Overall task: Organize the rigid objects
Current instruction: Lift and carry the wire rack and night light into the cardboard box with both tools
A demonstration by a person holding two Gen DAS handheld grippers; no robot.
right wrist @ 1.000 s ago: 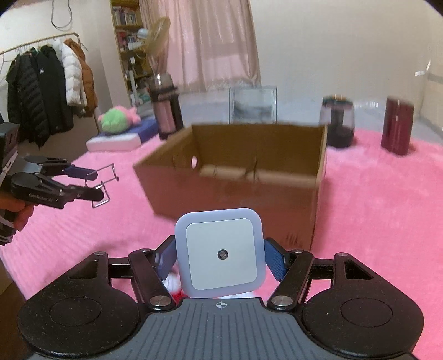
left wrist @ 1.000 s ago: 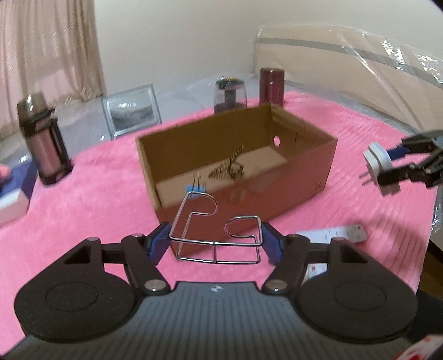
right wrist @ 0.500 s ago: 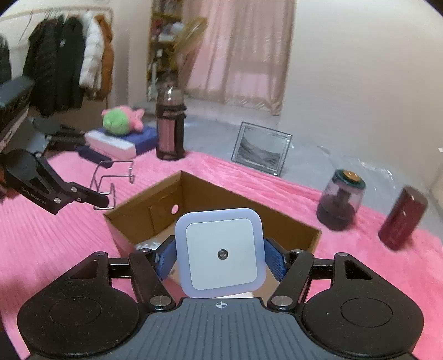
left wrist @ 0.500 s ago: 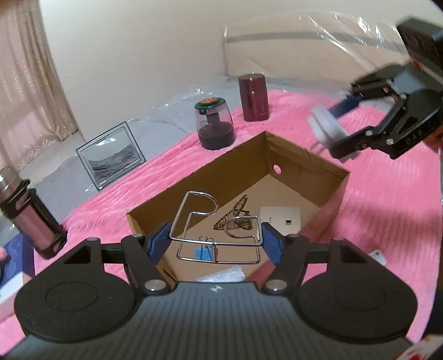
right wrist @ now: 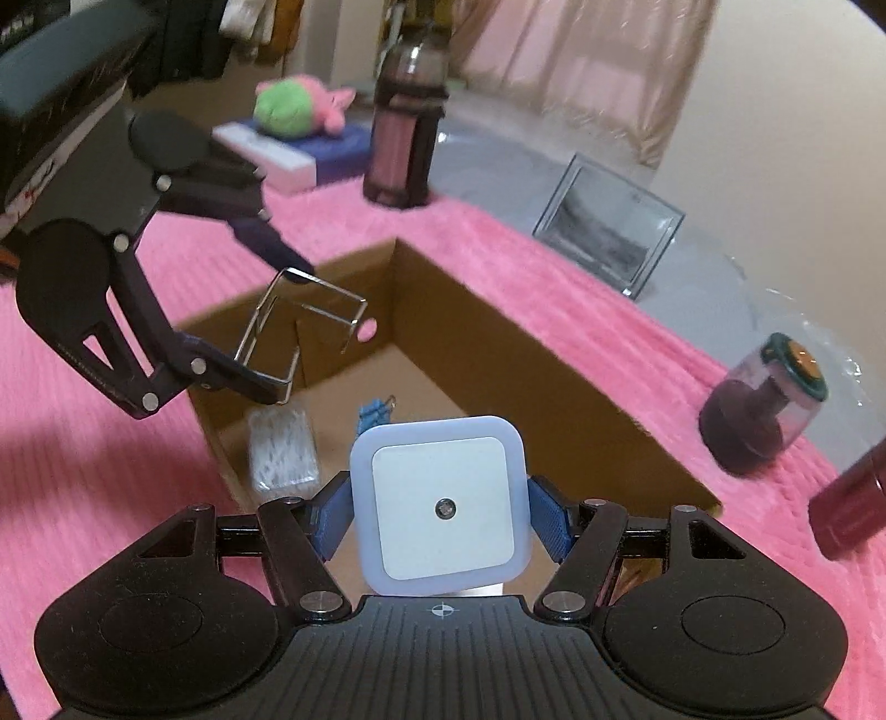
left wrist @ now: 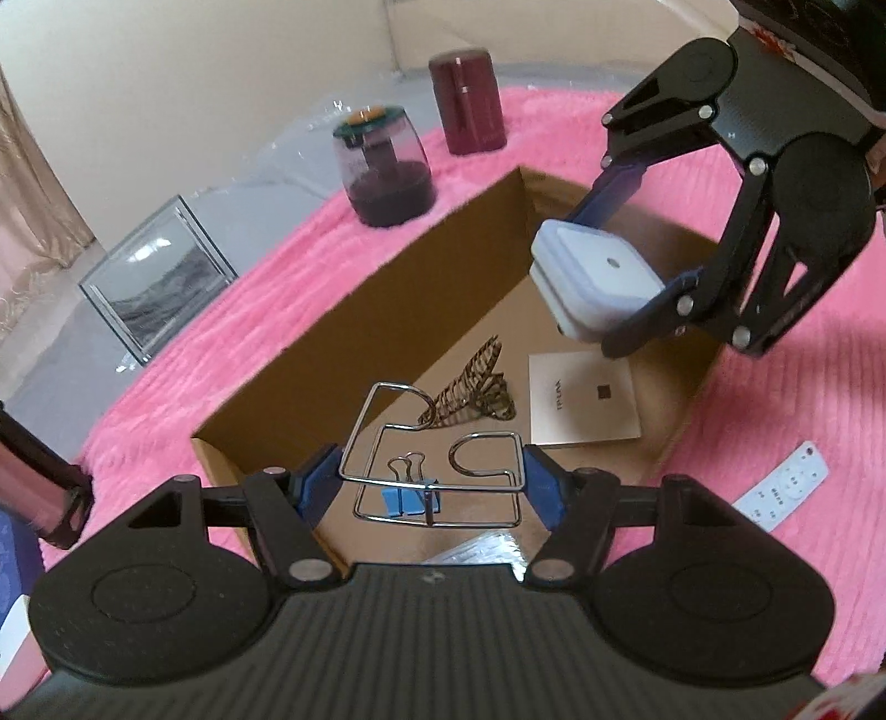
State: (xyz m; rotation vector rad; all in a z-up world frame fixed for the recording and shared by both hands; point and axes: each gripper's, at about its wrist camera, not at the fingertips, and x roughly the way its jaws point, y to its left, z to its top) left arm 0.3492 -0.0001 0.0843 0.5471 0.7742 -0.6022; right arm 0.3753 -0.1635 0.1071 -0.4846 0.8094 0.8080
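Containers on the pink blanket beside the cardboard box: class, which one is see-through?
The domed jar with the dark green lid: its dark contents show through the wall. The maroon canister beside it is opaque.

A home bedroom or living room. Beyond the right gripper (right wrist: 440, 515): pink plush blanket (right wrist: 554, 310), curtains (right wrist: 609, 61), hanging coats (right wrist: 249, 11), plush toy (right wrist: 293, 108), framed picture (right wrist: 609, 232). Ahead of the left gripper (left wrist: 432, 479): plain wall (left wrist: 194, 72).
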